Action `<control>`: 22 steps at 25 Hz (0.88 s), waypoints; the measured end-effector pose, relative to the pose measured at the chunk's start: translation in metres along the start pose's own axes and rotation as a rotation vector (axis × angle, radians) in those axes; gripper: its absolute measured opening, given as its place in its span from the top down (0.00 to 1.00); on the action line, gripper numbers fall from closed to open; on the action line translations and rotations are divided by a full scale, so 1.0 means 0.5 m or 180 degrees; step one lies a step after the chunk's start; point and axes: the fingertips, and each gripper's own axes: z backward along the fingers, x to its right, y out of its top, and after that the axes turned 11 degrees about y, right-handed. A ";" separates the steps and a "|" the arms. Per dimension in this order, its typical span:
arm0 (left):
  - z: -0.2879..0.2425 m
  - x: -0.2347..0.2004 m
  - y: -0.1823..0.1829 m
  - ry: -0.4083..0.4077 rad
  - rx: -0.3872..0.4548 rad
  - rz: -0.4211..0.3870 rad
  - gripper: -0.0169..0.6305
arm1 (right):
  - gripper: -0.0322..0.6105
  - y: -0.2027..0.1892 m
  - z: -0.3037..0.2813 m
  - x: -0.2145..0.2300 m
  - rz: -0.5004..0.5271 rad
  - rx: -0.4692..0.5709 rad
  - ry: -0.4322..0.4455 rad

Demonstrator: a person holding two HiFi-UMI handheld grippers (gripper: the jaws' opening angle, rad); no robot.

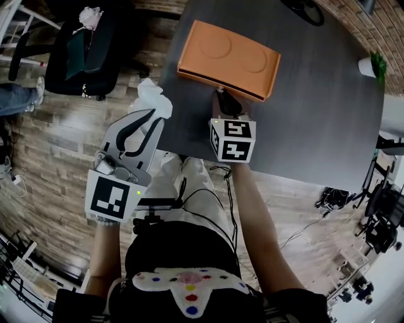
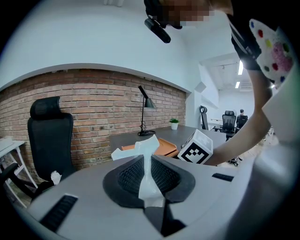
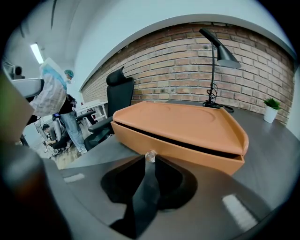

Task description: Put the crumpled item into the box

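The orange box (image 1: 227,58) lies on the dark grey table (image 1: 315,113), its lid almost down with a dark slit along the front. A white crumpled item (image 1: 151,98) sticks out of my left gripper (image 1: 150,113), which is shut on it and hangs over the wooden floor, left of the table's edge. The left gripper view shows the white item (image 2: 149,173) pinched between the jaws, with the box (image 2: 161,145) beyond. My right gripper (image 1: 222,96) is at the box's front edge. There the right gripper (image 3: 150,157) is shut on a small clear knob (image 3: 150,155) of the box (image 3: 183,124).
A black office chair (image 1: 82,50) with a white wad (image 1: 91,16) on it stands left of the table. A desk lamp (image 3: 215,51) and a small potted plant (image 1: 372,65) are on the table's far side. A person in a white coat (image 3: 51,93) stands far left.
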 end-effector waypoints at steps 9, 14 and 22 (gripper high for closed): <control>-0.001 0.003 -0.008 -0.0063 0.0017 0.0007 0.90 | 0.84 -0.024 0.014 -0.032 -0.0048 -0.0025 0.0048; -0.001 0.004 -0.009 -0.0081 0.0013 -0.0016 0.90 | 0.84 -0.037 0.024 -0.046 -0.0069 -0.0043 0.0068; 0.002 0.006 -0.007 -0.0097 0.0040 -0.0036 0.90 | 0.84 -0.058 0.036 -0.065 -0.0119 -0.0082 0.0102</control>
